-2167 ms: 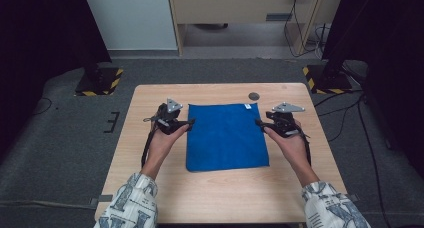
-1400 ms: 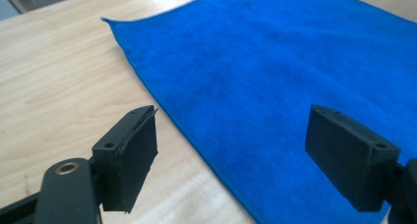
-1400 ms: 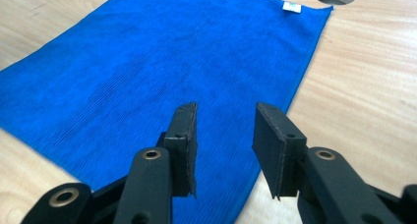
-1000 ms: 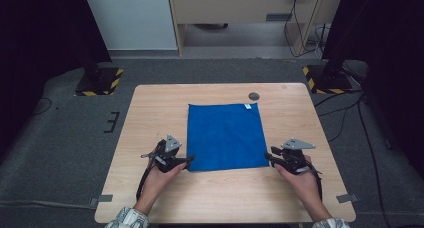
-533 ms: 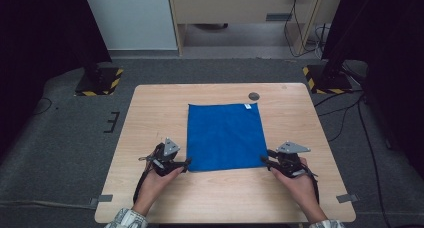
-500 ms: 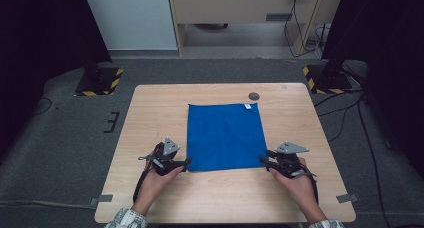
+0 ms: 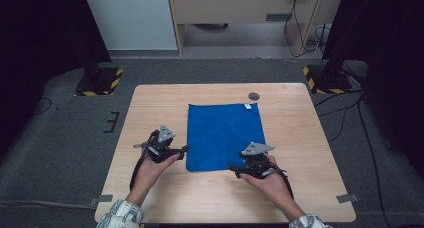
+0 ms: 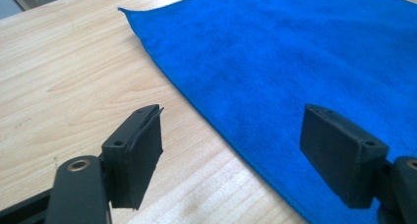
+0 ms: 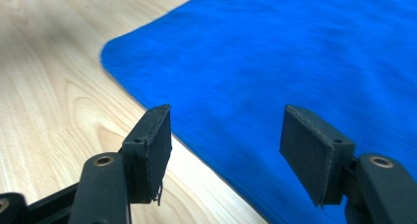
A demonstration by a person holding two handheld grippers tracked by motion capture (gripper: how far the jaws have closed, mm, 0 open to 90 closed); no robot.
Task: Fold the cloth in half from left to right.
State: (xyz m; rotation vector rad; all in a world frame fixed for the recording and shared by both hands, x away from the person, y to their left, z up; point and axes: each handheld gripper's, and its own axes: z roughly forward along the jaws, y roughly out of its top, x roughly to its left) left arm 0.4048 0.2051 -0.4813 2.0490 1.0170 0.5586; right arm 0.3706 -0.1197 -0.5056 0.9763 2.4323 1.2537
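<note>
A blue cloth point(image 7: 225, 133) lies flat in the middle of the wooden table point(image 7: 300, 118). My left gripper point(image 7: 186, 149) sits at the cloth's left edge near the front corner, pointing right. In the left gripper view its jaws point(image 8: 231, 121) stand open, one over bare wood and one over the cloth point(image 8: 295, 47), pinching nothing. My right gripper point(image 7: 231, 168) lies along the cloth's near edge, pointing left. Its jaws point(image 9: 226, 116) have just been opening and straddle the hem of the cloth point(image 9: 295, 52), with no fabric pressed between the pads.
A small white tag point(image 7: 247, 106) marks the cloth's far right corner. A dark round spot point(image 7: 254, 96) sits on the table just behind it. Bare wood surrounds the cloth on all sides. Black stands with striped feet point(image 7: 325, 83) flank the table on the floor.
My right gripper has slid left along the cloth's near edge from the front right corner, and its jaws stand wider. My left gripper has shifted slightly away from me along the left edge.
</note>
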